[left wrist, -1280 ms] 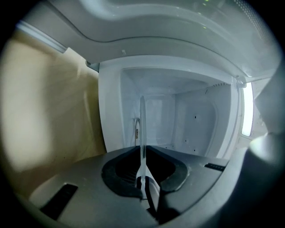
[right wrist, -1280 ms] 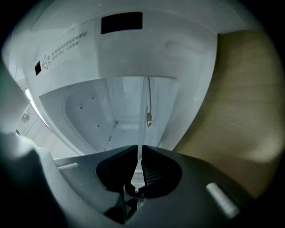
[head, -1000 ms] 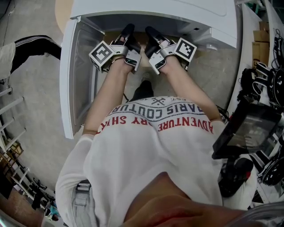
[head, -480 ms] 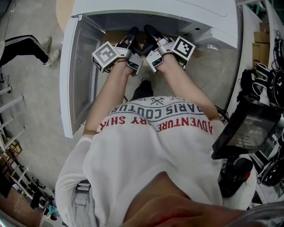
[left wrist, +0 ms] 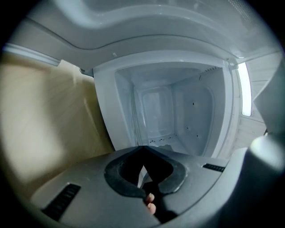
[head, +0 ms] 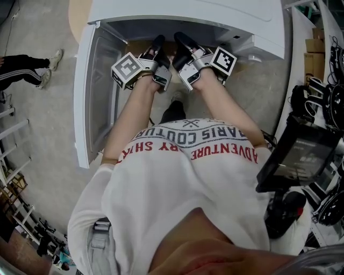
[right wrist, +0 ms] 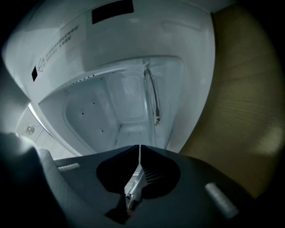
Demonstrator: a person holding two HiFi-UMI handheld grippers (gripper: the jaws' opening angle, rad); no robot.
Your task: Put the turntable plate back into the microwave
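Edged slightly nearer the open microwave (head: 188,12) at top centre, with left claw (left wrist: 142,149) and right claw (right wrist: 139,149) both pinched shut on nothing. No turntable plate in sight (none inside either), so probably still to fetch.

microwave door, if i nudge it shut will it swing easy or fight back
The white microwave door stands wide open on its side hinge, so a nudge should probably swing it, not slide it. It looks like a thin, broad panel, likely light. Its smooth face seems slippery to push on.
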